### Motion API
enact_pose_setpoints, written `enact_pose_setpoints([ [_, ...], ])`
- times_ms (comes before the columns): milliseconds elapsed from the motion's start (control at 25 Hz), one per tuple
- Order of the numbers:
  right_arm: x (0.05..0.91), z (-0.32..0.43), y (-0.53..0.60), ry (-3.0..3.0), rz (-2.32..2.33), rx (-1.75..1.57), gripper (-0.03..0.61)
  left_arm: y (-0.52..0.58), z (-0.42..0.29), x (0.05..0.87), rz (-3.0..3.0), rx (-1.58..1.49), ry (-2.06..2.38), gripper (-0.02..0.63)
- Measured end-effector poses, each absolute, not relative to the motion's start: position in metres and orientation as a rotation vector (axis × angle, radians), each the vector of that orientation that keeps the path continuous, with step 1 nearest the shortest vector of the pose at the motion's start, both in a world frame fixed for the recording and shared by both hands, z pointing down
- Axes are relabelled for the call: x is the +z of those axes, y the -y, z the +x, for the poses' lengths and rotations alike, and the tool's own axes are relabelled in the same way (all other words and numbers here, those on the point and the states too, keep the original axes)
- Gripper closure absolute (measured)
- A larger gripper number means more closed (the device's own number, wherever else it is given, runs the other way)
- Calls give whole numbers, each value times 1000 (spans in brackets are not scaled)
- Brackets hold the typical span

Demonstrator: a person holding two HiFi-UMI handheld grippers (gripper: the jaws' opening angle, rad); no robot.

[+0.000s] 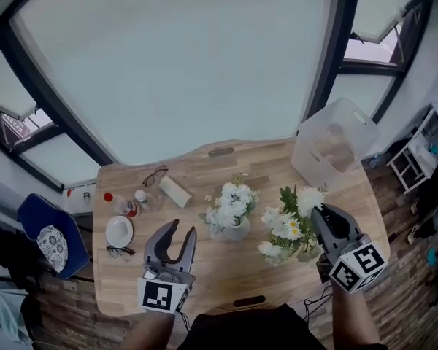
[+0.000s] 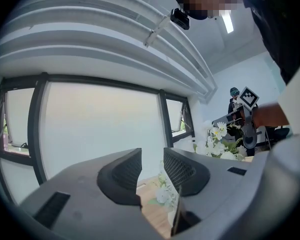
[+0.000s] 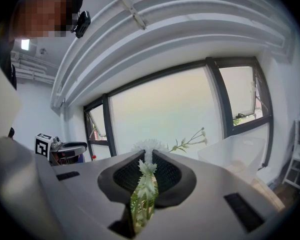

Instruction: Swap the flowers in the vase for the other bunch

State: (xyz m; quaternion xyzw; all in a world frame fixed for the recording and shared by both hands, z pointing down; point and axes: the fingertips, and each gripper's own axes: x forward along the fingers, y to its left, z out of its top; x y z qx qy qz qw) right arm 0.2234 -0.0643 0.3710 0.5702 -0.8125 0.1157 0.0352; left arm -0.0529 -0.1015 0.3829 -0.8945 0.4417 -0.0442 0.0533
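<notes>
A white vase [image 1: 238, 230] stands at the middle of the wooden table [image 1: 219, 279] and holds white flowers [image 1: 233, 199]. These flowers [image 2: 162, 194] show low between the jaws in the left gripper view. To the vase's right, my right gripper [image 1: 319, 217] is shut on the stems of a second bunch [image 1: 288, 224] of white blooms and green leaves, held above the table. In the right gripper view the green stems [image 3: 142, 201] are pinched between the pads. My left gripper [image 1: 182, 230] hangs open and empty at the front left of the vase, pointing level.
A clear plastic bin [image 1: 334, 144] stands at the table's back right. On the left lie spectacles [image 1: 155, 175], a white roll [image 1: 175, 191], small bottles [image 1: 128, 206], a white saucer [image 1: 120, 232] and a second pair of spectacles [image 1: 120, 252]. A blue chair [image 1: 47, 239] stands left of the table.
</notes>
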Motion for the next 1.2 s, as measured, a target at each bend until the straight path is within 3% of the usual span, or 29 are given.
enact_pose_setpoints([
  [200,370,220,62,2484,1743,344,514,102,-74,387,-2719,-153,-1394,484],
  [360,372,219,64,2488,1740,343,517,99,-76,387,-2779,-130,-1356,587],
  [1200,374,221,64,2490,1743,364,520,106,-84,383,-2746,-121,-1388,591],
])
